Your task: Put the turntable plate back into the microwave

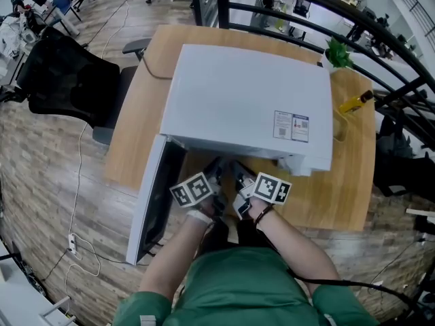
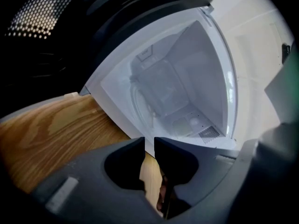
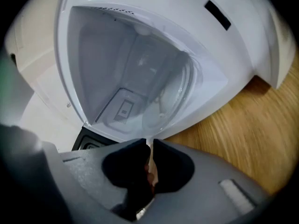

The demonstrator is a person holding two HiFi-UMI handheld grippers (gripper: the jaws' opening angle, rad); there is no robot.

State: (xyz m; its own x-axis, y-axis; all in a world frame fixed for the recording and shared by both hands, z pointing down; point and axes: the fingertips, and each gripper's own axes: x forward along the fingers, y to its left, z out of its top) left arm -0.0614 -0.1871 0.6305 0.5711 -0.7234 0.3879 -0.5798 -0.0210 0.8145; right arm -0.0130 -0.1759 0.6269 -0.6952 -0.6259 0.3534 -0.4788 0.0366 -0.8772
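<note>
The white microwave (image 1: 251,100) stands on the wooden table (image 1: 346,189) with its door (image 1: 153,202) swung open to the left. The clear glass turntable plate (image 3: 173,97) is tilted in the mouth of the white cavity, and its near rim runs down into my jaws. My right gripper (image 3: 149,148) is shut on that rim, where a pale sliver shows in the narrow gap. My left gripper (image 2: 148,146) is close beside it and also nearly closed on the plate (image 2: 154,97). In the head view both grippers, left (image 1: 216,175) and right (image 1: 239,176), sit side by side at the opening.
A small green plant (image 1: 338,53) and a yellow bottle (image 1: 355,102) stand at the table's far right. A black office chair (image 1: 61,80) is to the left of the table. The open door blocks the left side, and a cable (image 1: 81,250) lies on the floor.
</note>
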